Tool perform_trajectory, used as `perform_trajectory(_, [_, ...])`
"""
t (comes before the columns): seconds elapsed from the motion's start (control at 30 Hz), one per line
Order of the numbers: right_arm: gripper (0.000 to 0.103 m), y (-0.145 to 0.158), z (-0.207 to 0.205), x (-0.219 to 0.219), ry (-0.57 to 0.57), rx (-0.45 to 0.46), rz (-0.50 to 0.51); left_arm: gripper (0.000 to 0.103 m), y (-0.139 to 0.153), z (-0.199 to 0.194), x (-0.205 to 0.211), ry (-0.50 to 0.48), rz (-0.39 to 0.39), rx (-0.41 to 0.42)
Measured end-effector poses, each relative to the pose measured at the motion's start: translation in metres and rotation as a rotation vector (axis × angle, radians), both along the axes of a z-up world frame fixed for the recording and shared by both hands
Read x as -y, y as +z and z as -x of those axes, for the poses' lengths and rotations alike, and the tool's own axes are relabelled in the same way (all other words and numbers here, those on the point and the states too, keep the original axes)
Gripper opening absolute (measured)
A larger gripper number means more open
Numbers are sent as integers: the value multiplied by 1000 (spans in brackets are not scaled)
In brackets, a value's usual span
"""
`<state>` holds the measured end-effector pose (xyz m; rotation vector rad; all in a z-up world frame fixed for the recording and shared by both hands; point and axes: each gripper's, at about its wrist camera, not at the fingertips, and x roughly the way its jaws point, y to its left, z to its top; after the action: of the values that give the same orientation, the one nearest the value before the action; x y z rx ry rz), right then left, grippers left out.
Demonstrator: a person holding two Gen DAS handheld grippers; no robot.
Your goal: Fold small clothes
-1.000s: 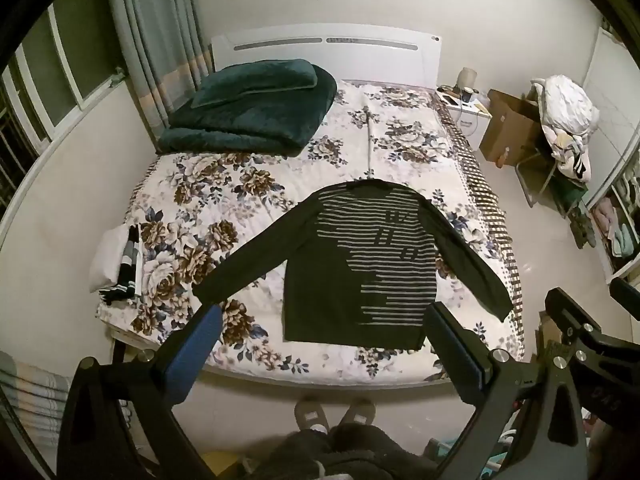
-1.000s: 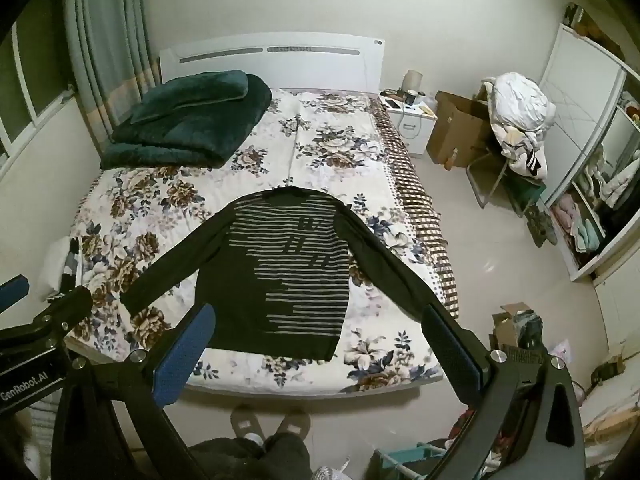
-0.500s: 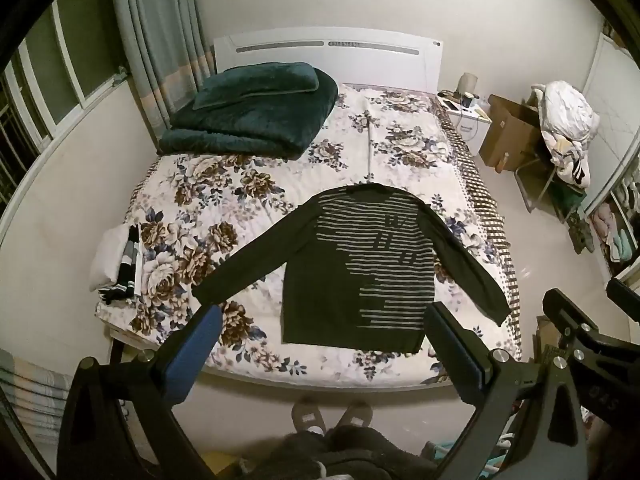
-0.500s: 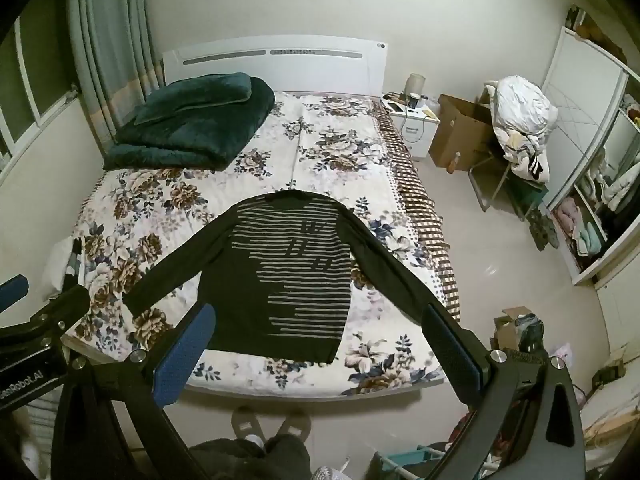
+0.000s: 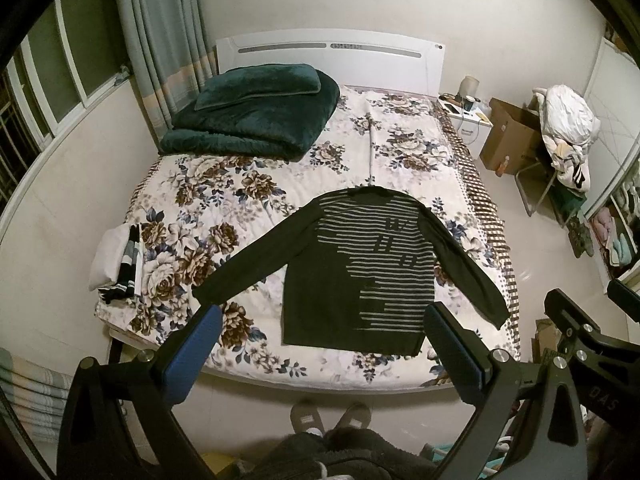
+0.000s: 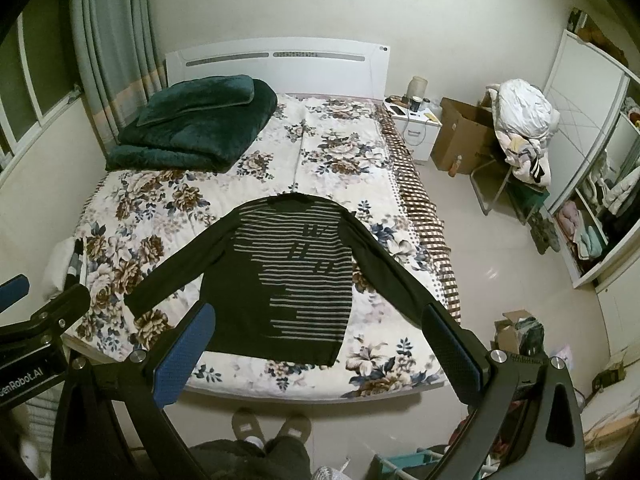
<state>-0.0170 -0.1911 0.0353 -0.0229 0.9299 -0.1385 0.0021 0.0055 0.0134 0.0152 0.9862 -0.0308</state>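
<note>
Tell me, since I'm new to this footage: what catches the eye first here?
The dark striped sweater lies flat near the foot of the floral bedspread, sleeves spread. A folded green blanket sits by the headboard. Both the left gripper and the right gripper are open above the bed's near edge, holding nothing.

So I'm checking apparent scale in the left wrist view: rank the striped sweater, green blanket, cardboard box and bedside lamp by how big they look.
1. Dark striped sweater, spread flat with sleeves out
2. Folded green blanket; it lies farther from the camera, so this order is unsure
3. Cardboard box
4. Bedside lamp
</note>
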Motion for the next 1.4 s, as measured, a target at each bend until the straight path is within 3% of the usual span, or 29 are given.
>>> perform_trajectory(1.4, [103, 8, -3, -5, 6, 12, 2, 103, -1, 2, -2, 2, 9, 11])
